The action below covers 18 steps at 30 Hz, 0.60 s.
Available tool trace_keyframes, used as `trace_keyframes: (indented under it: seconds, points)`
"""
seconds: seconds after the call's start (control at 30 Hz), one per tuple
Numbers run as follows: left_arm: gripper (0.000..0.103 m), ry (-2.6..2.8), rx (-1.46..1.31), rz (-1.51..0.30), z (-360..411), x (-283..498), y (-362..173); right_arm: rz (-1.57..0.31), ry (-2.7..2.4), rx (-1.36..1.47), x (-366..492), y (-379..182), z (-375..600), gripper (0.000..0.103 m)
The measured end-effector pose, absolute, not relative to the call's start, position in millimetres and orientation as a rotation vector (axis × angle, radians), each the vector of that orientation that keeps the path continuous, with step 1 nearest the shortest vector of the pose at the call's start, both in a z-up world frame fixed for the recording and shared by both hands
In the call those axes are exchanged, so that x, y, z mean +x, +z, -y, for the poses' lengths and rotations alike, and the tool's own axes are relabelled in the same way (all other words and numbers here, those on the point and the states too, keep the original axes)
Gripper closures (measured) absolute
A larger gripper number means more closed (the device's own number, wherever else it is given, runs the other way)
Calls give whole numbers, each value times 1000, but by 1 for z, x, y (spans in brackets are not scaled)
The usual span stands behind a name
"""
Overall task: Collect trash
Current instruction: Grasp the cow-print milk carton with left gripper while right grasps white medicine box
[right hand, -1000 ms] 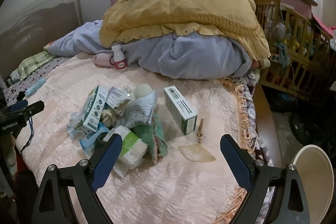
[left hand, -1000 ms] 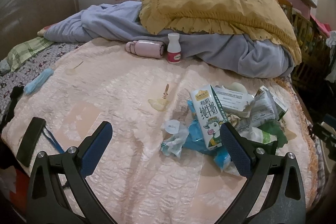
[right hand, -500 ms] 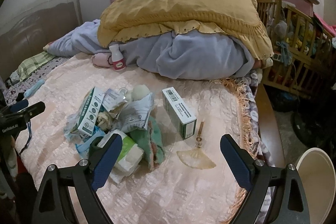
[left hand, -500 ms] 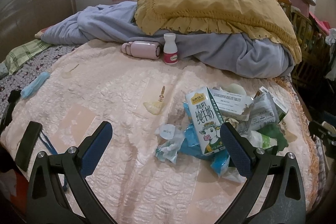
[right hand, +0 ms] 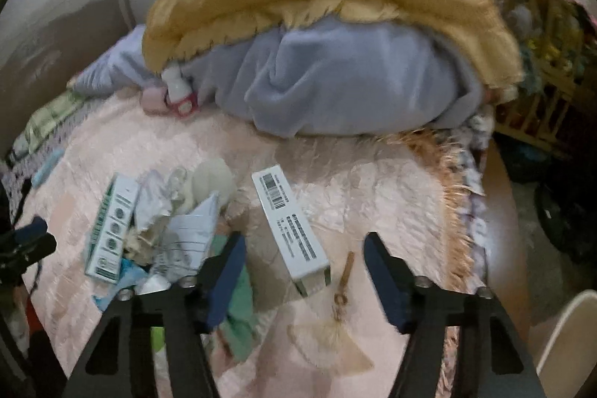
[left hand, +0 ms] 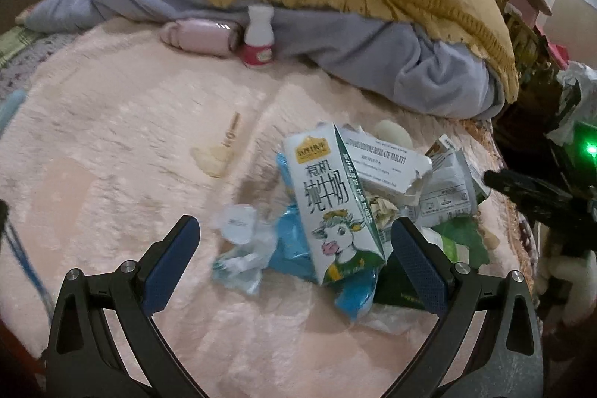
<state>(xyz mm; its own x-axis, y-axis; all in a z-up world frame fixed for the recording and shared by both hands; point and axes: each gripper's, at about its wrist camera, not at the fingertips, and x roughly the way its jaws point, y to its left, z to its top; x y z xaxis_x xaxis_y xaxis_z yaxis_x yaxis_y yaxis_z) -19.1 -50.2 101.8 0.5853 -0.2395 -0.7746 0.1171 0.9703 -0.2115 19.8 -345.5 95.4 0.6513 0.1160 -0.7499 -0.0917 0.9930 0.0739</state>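
Right wrist: hand-held gripper [right hand: 304, 260] closing, nearer box [right hand: 289, 230].

I am in a home bedroom: a bed under a pink quilted bedspread [left hand: 112, 137], heaped blankets [right hand: 354, 88], a wooden crib [right hand: 541, 36] beside it.

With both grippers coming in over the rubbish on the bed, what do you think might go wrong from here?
1. The right gripper is closing with the white box between its fingers but not yet touched; the box lies slanted, so it may twist or slip.
2. The small fan lies right beside the box and might get snagged.
3. The left gripper is open over a loose heap; the milk carton leans on wrappers and could topple.
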Motion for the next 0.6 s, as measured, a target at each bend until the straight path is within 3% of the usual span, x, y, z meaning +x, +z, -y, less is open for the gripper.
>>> trace_keyframes:
  seconds: [0.13, 0.2, 0.23, 0.27, 0.33, 0.6]
  points:
    - [1, -234, -142, -965, 62, 1, 88, -924, 142, -38, 43, 74, 337, 54]
    - [3, -241, -151, -985, 66, 11, 81, -952, 164, -33, 53, 63, 334, 68]
    - [13, -243, -158, -994, 67, 16, 78, -960, 170, -27, 56, 60, 333, 70]
    - [29, -248, -166, -1008, 69, 20, 75, -965, 179, -25, 59, 57, 332, 73]
    - [47, -274, -195, -1045, 72, 27, 68, -943, 172, -38, 58, 56, 330, 74]
    - [47, -286, -175, -956, 76, 0, 102, -827, 150, 59, 4, 90, 358, 77]
